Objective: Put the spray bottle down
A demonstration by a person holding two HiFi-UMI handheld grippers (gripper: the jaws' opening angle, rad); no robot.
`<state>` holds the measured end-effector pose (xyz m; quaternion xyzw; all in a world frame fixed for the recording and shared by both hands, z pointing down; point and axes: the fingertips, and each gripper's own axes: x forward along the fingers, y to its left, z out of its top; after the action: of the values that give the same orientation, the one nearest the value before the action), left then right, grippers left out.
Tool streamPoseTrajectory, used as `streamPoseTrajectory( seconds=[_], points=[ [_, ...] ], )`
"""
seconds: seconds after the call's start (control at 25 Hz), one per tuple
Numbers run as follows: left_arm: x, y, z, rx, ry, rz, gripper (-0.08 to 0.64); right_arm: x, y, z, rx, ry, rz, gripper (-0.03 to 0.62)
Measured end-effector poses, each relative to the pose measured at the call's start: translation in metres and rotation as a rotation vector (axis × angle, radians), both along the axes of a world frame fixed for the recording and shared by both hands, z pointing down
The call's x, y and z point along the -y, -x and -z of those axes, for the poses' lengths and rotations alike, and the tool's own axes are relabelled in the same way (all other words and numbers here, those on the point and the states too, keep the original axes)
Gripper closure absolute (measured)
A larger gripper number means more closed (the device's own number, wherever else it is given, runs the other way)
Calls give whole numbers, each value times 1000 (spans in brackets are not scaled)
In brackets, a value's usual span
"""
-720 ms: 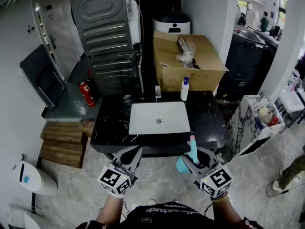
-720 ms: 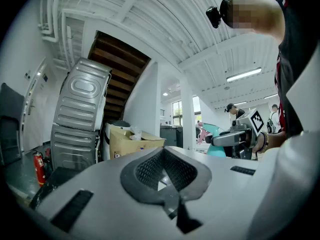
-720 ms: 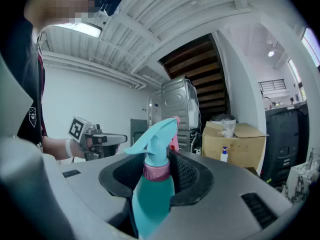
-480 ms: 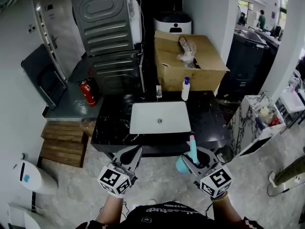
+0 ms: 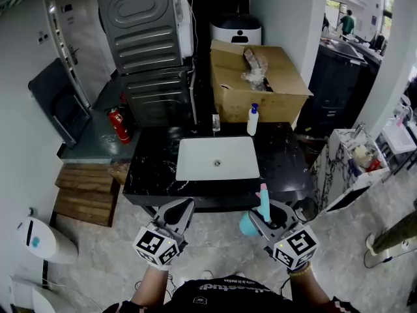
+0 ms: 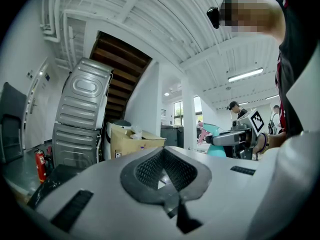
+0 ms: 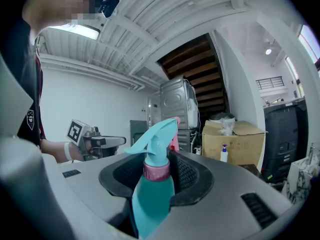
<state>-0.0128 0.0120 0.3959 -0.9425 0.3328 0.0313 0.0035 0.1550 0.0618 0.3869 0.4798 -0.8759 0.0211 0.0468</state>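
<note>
Gripping a teal plastic spray bottle with a pink ring (image 7: pixel 151 196) in the right gripper (image 5: pixel 268 214), squeezed tight on its top part, right by that ring. Holding the bottle upright and up in the air, over the pale floor (image 5: pixel 215 253), just in front of the long black stone counter (image 5: pixel 153 171) and not resting on it. Seen from the head view with its pink tip showing against the counter's front edge, near the right end.

Holding nothing in the left gripper (image 5: pixel 177 208), squeezed all the way shut. Held beside the right one, well apart from it, both aimed at the counter.

Set into the middle of the counter top: a white rectangle sink (image 5: pixel 195 168). Standing at the back edge, behind the sink: a small white pump bottle with a blue top (image 5: pixel 253 120). Right behind that: a big brown cardboard box (image 5: pixel 260 106) with crumpled clear plastic (image 5: pixel 254 67) on top. To the left of the box: a tall grey metal machine (image 5: pixel 140 31). Down low, to the left of the counter: a small red fire extinguisher (image 5: pixel 118 126). At the very bottom of the head view: a dark shirt (image 5: pixel 228 295)
</note>
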Motion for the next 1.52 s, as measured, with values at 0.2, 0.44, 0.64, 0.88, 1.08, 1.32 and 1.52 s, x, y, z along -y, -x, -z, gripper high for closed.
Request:
streamPoseTrajectory(
  seconds=[0.2,0.44,0.64,0.88,1.08,1.32,1.52],
  points=[
    [-3,-4,3,-2,2,2,545,-3,-5,2,17,13,11,413],
    [-6,-10,5,-2,4,22,545,-6,-14,2,22,3,31,413],
    [-11,-22,6,8,-3,29,545,-6,-30,1,57,8,41,416],
    [-20,-33,7,15,-4,70,545,-11,-43,1,69,5,80,416],
    [-27,-43,5,17,-4,98,545,-18,-55,-4,65,9,101,416],
    [-32,-48,6,34,-12,118,545,-18,-68,-11,73,17,99,416],
    [-24,-40,4,36,-3,144,545,-5,-64,-20,92,41,105,416]
  ],
)
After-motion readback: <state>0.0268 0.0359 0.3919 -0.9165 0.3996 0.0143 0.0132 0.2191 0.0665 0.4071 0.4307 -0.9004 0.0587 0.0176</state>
